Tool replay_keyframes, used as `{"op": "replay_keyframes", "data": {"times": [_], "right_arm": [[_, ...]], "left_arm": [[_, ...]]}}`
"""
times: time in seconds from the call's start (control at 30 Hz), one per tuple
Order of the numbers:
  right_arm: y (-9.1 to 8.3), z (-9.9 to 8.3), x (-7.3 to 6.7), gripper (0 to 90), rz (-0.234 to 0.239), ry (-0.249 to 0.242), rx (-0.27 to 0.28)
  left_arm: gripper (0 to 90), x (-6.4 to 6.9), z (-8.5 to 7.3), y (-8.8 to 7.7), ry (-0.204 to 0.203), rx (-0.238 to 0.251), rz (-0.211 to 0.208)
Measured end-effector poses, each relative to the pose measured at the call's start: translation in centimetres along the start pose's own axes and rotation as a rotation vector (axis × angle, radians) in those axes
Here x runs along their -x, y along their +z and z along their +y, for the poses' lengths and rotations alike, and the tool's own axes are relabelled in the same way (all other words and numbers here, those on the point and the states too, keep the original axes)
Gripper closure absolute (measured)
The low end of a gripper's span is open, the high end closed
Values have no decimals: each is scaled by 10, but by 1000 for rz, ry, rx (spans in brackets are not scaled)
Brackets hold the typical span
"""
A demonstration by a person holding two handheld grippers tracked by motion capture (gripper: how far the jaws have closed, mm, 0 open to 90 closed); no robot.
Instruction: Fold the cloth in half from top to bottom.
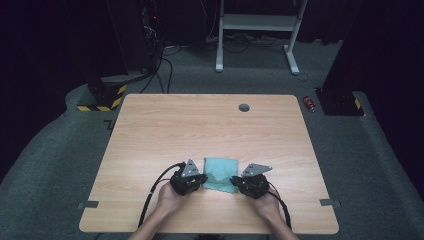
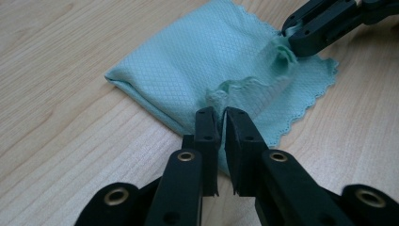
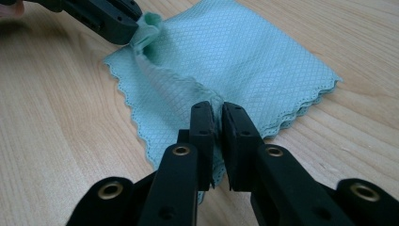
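Folded teal cloth (image 1: 220, 173) lies on the counter (image 1: 200, 125), near the person's edge, between the two grippers. Left gripper (image 2: 220, 115) has its fingers on the cloth's near left corner; right gripper (image 3: 217, 110) has the near right one. On each, a narrow gap, with a pinch of fabric puckered at the tips; grip looks slack. The cloth extends forward, away from both sets of fingers; the hands are equally near. No writing or labels legible.

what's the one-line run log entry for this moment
scene: folded teal microfibre cloth on wooden table | left gripper: pinching cloth's near edge | right gripper: pinching cloth's near edge | cloth: bunched at both grips
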State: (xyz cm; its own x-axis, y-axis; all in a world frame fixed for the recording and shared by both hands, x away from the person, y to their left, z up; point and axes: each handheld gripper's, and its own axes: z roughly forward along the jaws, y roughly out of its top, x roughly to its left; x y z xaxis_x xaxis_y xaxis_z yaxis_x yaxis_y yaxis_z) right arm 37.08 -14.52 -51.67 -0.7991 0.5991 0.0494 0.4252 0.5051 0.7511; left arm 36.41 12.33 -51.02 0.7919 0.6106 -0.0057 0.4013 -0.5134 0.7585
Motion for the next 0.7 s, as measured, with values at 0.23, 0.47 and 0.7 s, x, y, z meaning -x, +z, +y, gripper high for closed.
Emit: {"op": "replay_keyframes", "data": {"times": [0.23, 0.47, 0.7], "right_arm": [[-6, -2, 2, 703, 29, 32, 20], [-17, -1, 2, 695, 66, 48, 70], [-15, 9, 3, 770, 8, 74, 72]], "left_arm": [[762, -1, -2, -5, -21, 8, -13], [715, -4, -2, -19, -72, 56, -39], [637, -3, 14, -15, -89, 64, -12]]}}
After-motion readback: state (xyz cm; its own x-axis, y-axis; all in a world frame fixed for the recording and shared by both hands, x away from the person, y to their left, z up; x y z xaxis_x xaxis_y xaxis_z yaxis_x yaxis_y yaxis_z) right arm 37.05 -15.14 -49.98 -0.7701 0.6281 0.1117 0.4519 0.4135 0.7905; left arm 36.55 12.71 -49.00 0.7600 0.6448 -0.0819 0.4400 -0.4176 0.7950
